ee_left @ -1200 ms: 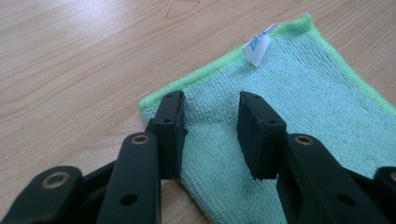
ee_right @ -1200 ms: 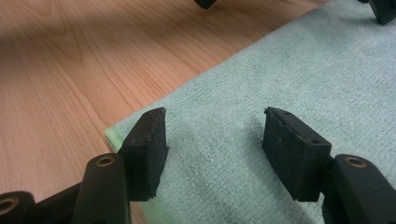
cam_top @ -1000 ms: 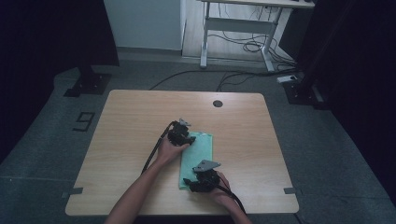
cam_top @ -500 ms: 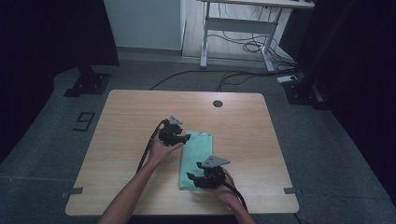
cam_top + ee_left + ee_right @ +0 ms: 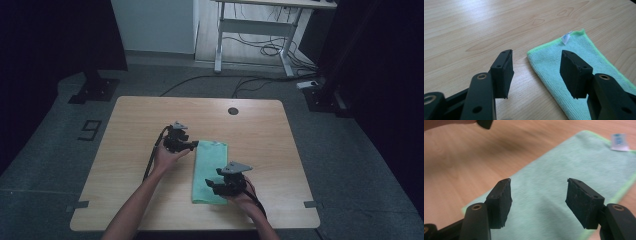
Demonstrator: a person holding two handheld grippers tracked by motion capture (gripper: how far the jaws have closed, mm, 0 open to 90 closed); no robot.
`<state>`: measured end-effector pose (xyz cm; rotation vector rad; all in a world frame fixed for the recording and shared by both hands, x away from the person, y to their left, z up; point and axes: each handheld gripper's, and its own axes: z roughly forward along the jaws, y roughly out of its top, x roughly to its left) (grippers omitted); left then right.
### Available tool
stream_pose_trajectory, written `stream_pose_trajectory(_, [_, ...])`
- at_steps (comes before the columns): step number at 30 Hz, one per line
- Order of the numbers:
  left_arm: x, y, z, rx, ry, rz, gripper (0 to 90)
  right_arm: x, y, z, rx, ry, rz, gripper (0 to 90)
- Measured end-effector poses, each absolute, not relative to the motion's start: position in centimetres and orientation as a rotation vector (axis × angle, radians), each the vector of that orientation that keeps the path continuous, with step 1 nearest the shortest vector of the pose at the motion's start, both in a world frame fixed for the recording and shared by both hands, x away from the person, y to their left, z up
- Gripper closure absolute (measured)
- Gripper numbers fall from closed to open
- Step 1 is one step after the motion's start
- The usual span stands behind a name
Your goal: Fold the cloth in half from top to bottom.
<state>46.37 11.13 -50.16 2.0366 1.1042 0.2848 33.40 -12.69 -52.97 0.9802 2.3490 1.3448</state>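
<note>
Bare wooden table (image 5: 135, 130) lies open left of the folded green cloth (image 5: 210, 170); its right side too; a dark round hole (image 5: 233, 111) sits far back.

Left gripper (image 5: 192, 145) jaws apart, just been opening, nothing between them; right gripper (image 5: 214, 185) jaws apart, empty; both forearms extended.

Floor: grey (image 5: 60, 150), cables trailing (image 5: 210, 85)
Table: light wood (image 5: 150, 112), dark round hole (image 5: 233, 111)
Behind: white desk frame (image 5: 255, 25)
Sides: dark
</note>
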Motion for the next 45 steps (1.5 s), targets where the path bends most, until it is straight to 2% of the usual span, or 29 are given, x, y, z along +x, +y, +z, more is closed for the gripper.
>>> stream_pose_trajectory(7, [47.4,11.4,-50.6,2.037,1.106,0.304,45.2,36.8,-14.1,-52.6,1.074,2.316,1.305,37.4])
stream_pose_trajectory(15, [47.7,11.8,-51.3,2.05,1.105,0.254,45.5,40.2,-15.7,-52.9,1.163,2.266,1.286,39.9])
stream_pose_trajectory(28, [48.5,11.4,-52.5,2.033,1.12,0.21,47.9,43.9,-17.0,-53.3,1.244,2.227,1.259,41.9])
stream_pose_trajectory(45, [49.4,10.5,-52.9,2.063,1.115,0.177,46.9,47.0,-16.2,-53.7,1.298,2.217,1.25,45.2])
